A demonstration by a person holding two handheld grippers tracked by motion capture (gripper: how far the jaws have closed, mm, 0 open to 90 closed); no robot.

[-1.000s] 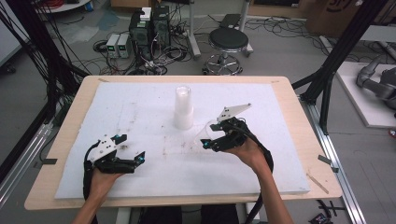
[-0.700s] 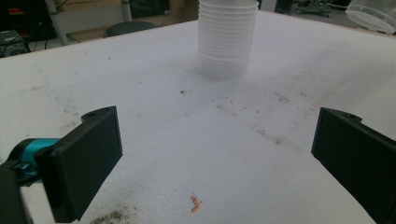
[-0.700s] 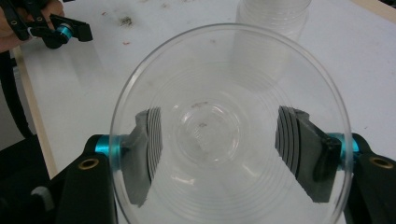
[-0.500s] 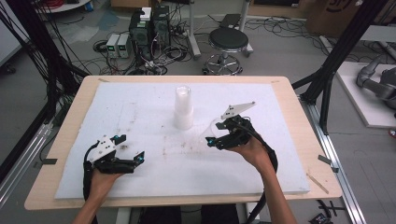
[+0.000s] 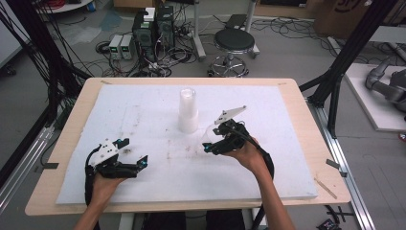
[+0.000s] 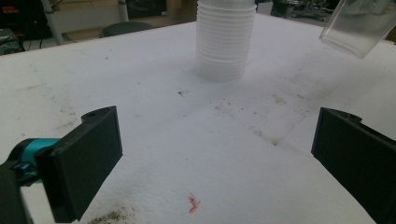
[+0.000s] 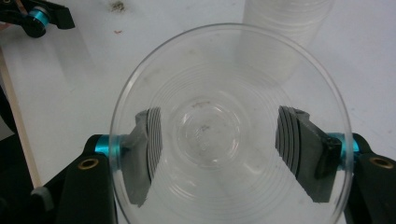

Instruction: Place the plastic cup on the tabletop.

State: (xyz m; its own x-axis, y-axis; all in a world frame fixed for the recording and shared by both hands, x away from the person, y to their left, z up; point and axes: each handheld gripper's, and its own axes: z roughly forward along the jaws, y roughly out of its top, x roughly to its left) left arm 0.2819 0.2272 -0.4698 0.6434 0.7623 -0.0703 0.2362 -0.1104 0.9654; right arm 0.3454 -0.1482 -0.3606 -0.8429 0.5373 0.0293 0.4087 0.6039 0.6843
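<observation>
High view: right gripper (image 5: 207, 145) clamped on a clear plastic cup (image 5: 209, 137), held just in front of and to the right of the stack of cups (image 5: 187, 111) upright mid-table; left gripper (image 5: 132, 151) low over the white foam sheet (image 5: 287, 143), well apart, jaws spread, nothing between. Left gripper view: both black jaws wide apart over bare foam, stack ahead, held cup (image 6: 357, 25) tilted at upper right. Right gripper view: cup (image 7: 229, 130) mouth toward the camera, pads pressed on both sides of its wall, stack (image 7: 289, 18) just beyond.
</observation>
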